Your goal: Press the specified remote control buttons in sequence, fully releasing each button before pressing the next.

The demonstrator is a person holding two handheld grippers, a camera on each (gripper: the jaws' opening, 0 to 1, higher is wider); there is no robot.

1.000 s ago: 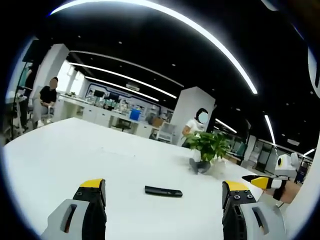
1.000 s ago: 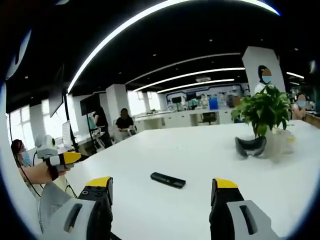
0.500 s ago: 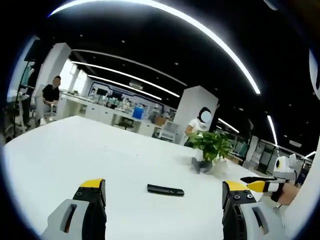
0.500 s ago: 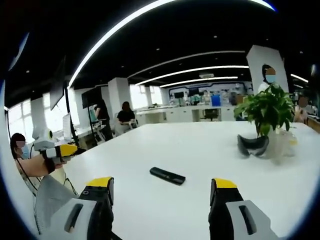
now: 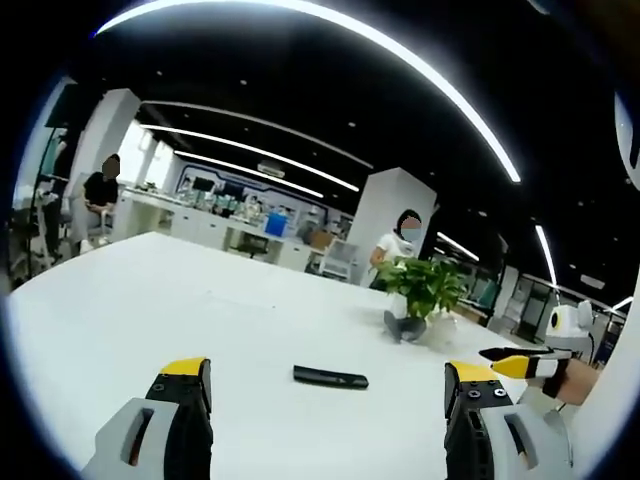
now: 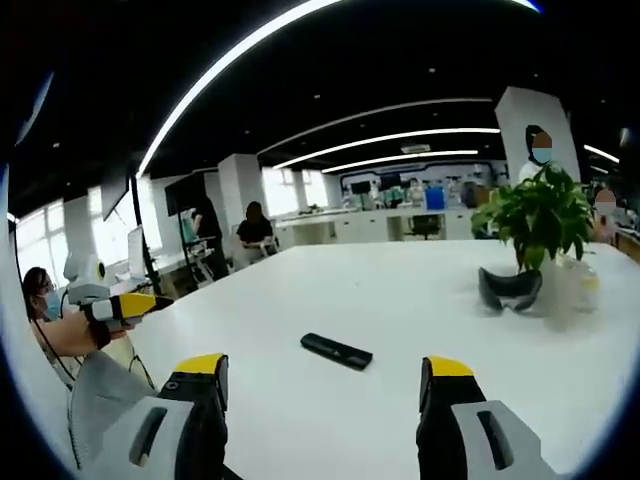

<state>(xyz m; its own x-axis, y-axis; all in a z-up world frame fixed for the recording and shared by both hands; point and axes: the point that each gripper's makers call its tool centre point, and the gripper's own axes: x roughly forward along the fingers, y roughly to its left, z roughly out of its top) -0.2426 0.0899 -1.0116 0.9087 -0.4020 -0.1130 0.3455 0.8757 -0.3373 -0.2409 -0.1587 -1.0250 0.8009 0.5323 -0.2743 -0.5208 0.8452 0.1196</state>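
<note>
little has changed over the last second: our views drift slightly, while the remote control (image 5: 330, 377) (image 6: 337, 351) lies untouched on the white table (image 5: 150, 310), so no press has begun. it sits at twelve o'clock, well ahead of the left gripper (image 5: 330, 385) and right gripper (image 6: 325, 380), both wide open and empty.
</note>
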